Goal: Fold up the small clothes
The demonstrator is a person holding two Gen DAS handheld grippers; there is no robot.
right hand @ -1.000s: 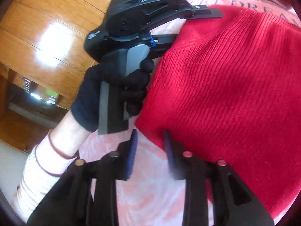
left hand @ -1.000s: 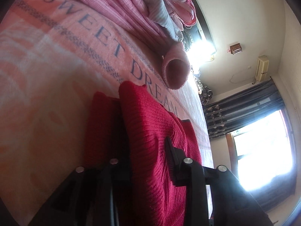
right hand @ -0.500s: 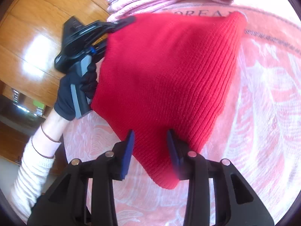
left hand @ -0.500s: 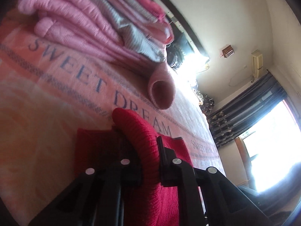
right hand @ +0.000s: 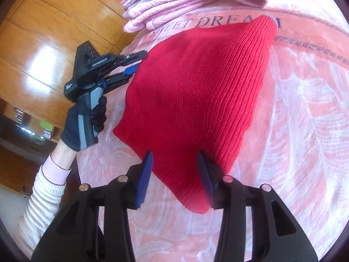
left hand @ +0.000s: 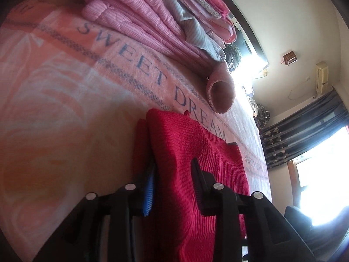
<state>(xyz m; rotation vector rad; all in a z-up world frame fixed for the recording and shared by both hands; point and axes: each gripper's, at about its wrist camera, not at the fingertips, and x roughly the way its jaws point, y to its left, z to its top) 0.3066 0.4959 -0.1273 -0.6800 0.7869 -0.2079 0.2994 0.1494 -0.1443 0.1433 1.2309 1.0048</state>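
Tools lie level over the blanket point(right hand: 305, 109), left tool point(right hand: 135, 69) and right tool point(right hand: 173, 174) both spread around the red knit point(right hand: 196, 87).

We see a pink blanket point(left hand: 65, 87) lettered SWEET DREAM, folded pink bedding point(left hand: 152, 17) at its far edge, dark curtains point(left hand: 305, 126) beside a bright window point(left hand: 322, 174) right, and glossy wood panelling point(right hand: 43, 43) left.

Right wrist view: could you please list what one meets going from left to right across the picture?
Wooden wall panels → gloved hand holding the left gripper → red knit garment → pink patterned blanket.
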